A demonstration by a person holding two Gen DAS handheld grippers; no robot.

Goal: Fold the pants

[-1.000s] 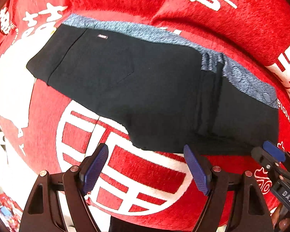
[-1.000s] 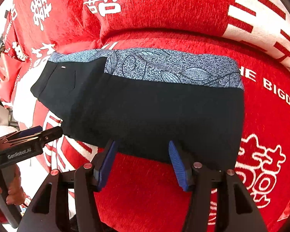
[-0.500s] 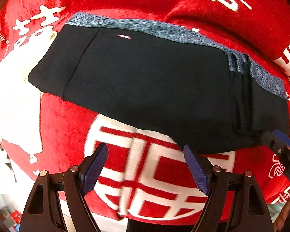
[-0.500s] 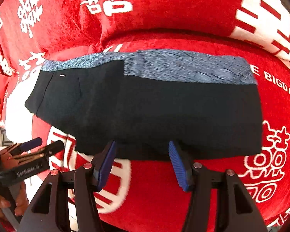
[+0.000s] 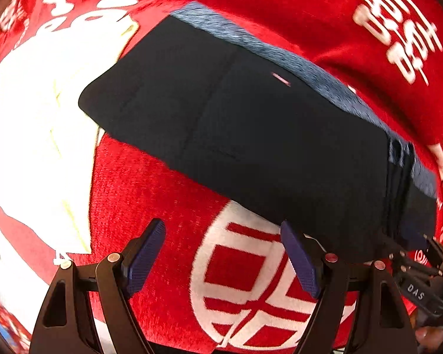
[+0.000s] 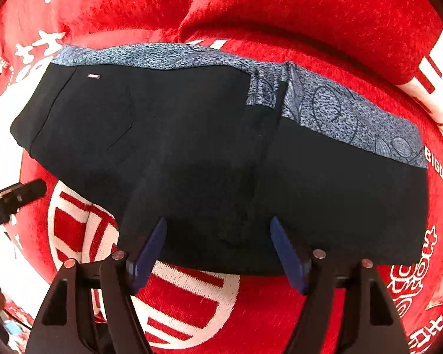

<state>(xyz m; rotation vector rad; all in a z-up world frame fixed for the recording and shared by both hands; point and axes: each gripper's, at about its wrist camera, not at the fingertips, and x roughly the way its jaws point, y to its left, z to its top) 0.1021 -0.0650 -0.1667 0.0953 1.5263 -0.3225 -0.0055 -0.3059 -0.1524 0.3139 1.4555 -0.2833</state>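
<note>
Black pants [image 5: 251, 135] with a blue patterned band along the far edge lie folded flat on a red sofa cover; they also show in the right wrist view [image 6: 209, 153]. My left gripper [image 5: 221, 253] is open and empty, just in front of the pants' near edge. My right gripper [image 6: 218, 244] is open and empty, its fingertips over the near edge of the pants. The right gripper's tip shows at the pants' right end in the left wrist view [image 5: 413, 253]. The left gripper's tip shows at the left in the right wrist view [image 6: 17, 194].
The red sofa cover [image 6: 310, 14] with white characters rises into a backrest behind the pants. A large white patch of the cover [image 5: 29, 132] lies to the left. Small clutter shows beyond the sofa's front edge [image 6: 14, 327].
The left gripper has swung left and closer, so the pants now sit up and to the right in its view. The right gripper has moved forward and left over the pants' near edge. Both stay open.
</note>
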